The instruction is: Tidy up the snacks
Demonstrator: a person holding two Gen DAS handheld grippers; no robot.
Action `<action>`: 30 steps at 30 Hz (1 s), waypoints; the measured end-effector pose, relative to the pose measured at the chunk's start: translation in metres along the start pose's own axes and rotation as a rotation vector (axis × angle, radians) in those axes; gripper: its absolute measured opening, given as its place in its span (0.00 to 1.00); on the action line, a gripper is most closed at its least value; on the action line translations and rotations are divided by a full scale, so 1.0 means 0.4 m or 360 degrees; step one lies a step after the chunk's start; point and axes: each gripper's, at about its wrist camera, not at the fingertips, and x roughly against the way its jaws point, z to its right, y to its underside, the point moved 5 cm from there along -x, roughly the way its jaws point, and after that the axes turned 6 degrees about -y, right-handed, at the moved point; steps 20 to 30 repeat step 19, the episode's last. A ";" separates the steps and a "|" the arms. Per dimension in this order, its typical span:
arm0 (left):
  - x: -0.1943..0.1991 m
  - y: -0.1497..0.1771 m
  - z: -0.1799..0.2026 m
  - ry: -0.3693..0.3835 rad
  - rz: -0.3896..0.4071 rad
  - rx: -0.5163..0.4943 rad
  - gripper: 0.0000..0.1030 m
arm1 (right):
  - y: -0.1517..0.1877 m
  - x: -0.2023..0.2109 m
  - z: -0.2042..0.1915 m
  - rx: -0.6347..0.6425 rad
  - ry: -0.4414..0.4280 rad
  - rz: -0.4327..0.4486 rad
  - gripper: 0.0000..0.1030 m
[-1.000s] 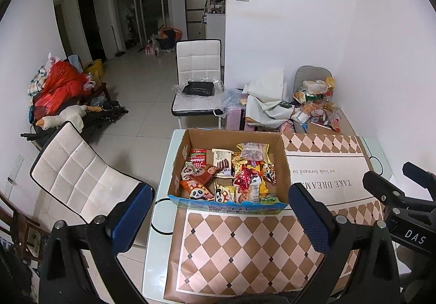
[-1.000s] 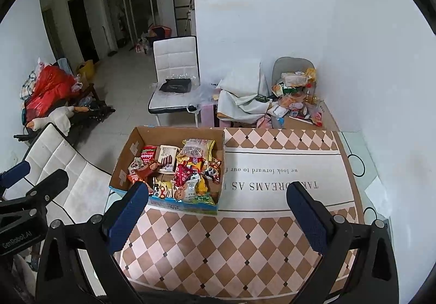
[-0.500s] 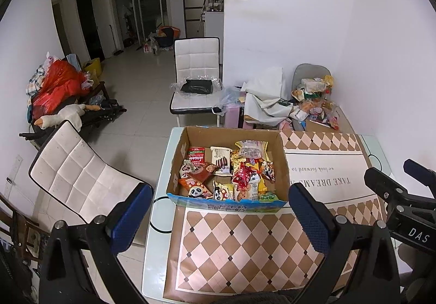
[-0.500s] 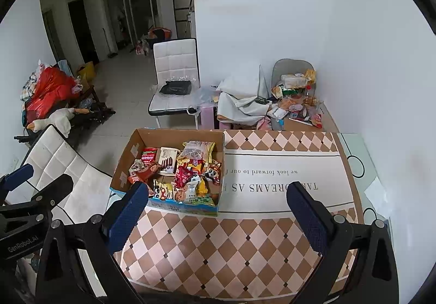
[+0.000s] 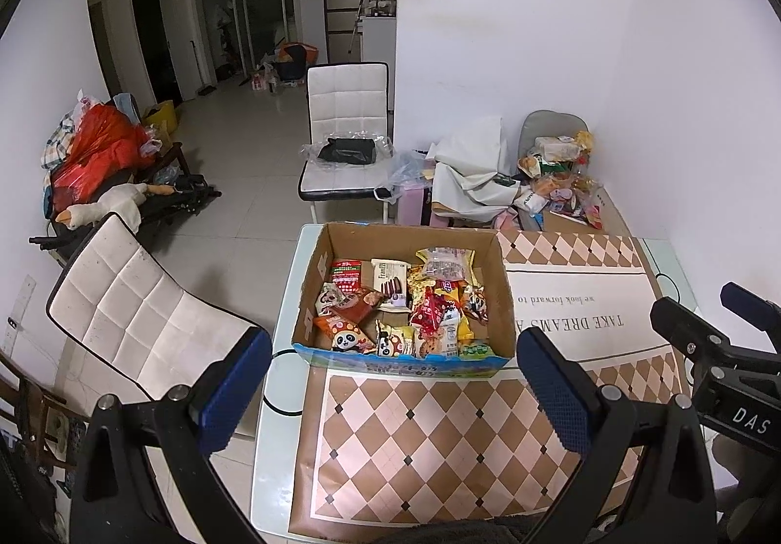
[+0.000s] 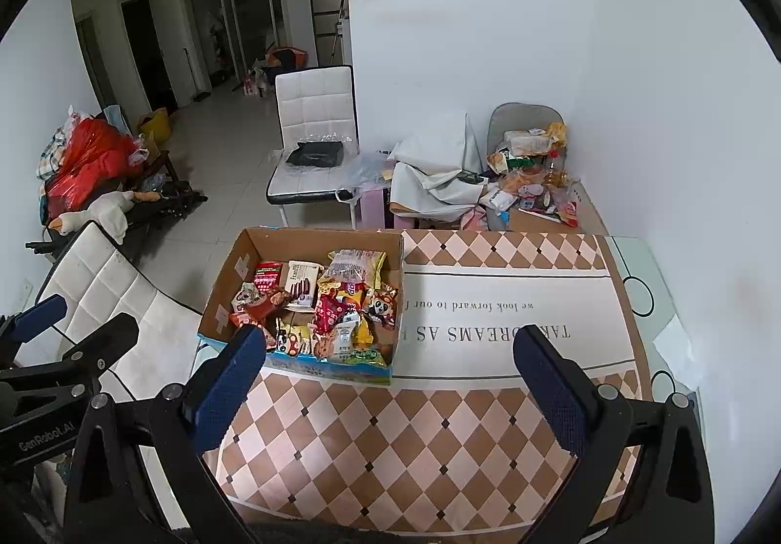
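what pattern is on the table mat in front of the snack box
Brown and pink diamond checks on the mat, clearest in the right wrist view.

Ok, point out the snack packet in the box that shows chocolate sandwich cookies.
The white packet in the cardboard box, far row, between the red packet and the yellow-edged clear bag. It alone pictures dark cookies.

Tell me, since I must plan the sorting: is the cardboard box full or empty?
Partly full. The cardboard box stands open-topped; snack packets cover most of its floor in a loose layer below the rim.
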 end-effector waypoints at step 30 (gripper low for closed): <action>0.000 -0.011 0.002 0.0001 0.0008 0.0007 1.00 | -0.006 -0.004 0.001 -0.0011 -0.0007 -0.0005 1.00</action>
